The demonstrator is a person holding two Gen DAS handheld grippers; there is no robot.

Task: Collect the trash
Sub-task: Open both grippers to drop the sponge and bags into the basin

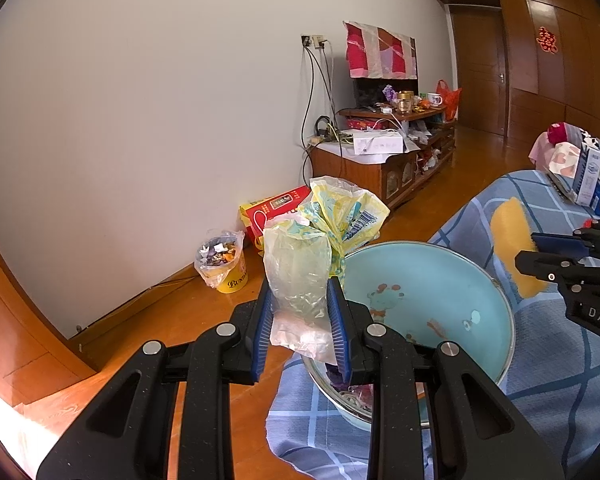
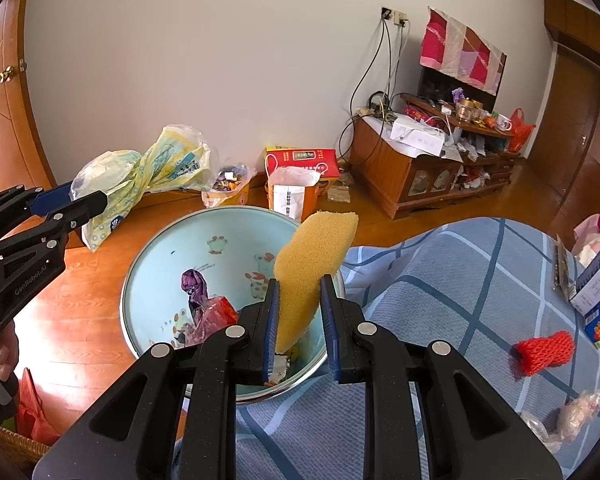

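Note:
My left gripper [image 1: 300, 320] is shut on a crumpled yellow-and-clear plastic bag [image 1: 320, 232] and holds it at the left rim of the light blue basin [image 1: 440, 280]. In the right wrist view the same bag [image 2: 148, 168] hangs from the left gripper [image 2: 82, 200] left of the basin [image 2: 156, 272]. My right gripper [image 2: 300, 320] is shut on a yellow sponge [image 2: 312, 256] and holds it above the basin's right side. The basin holds purple and red wrappers [image 2: 204, 300]. The right gripper [image 1: 540, 256] and the sponge [image 1: 512, 248] show at the right of the left wrist view.
The basin sits on a blue checked bedspread [image 2: 440, 300]. On it lie a red net sleeve [image 2: 544, 350], a crumpled clear wrapper [image 2: 568, 416] and a carton [image 2: 596, 280]. A yellow bin [image 1: 224, 264] full of trash stands by the wall, near a red box [image 1: 272, 216] and a wooden cabinet [image 1: 380, 160].

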